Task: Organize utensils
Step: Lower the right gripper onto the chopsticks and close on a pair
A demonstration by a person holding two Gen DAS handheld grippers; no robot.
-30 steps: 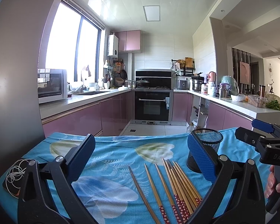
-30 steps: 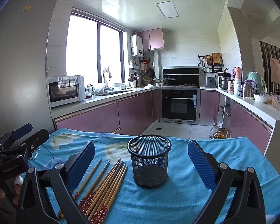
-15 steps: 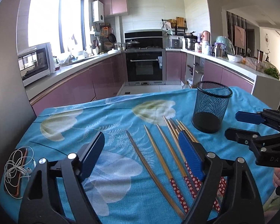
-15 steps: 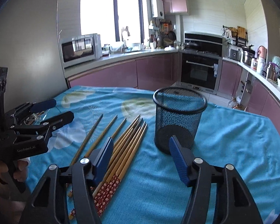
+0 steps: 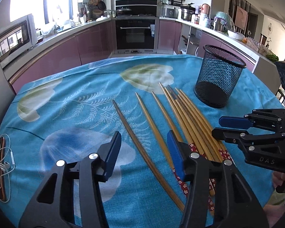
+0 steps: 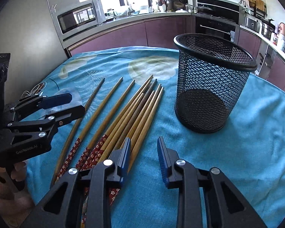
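Note:
Several wooden chopsticks point(image 5: 188, 117) with red patterned handles lie side by side on the blue cloth, also in the right wrist view point(image 6: 134, 112). An empty black mesh cup point(image 5: 219, 76) stands upright to their right, also in the right wrist view point(image 6: 212, 81). My left gripper point(image 5: 144, 146) is open low over the leftmost chopsticks, a dark chopstick point(image 5: 142, 150) between its fingers. My right gripper point(image 6: 143, 153) is open and empty, its left finger over the handle ends of the bundle. Each gripper shows in the other's view: the right one point(image 5: 235, 127), the left one point(image 6: 66, 104).
The table has a blue flowered cloth point(image 5: 81, 98). A phone with white earphones point(image 5: 0, 163) lies at its left edge. Beyond the table are pink kitchen cabinets, an oven point(image 5: 135, 32) and a microwave point(image 6: 77, 18).
Both grippers have tilted down and come lower and closer to the chopsticks. Both have narrowed their opening. The chopsticks and cup have not moved.

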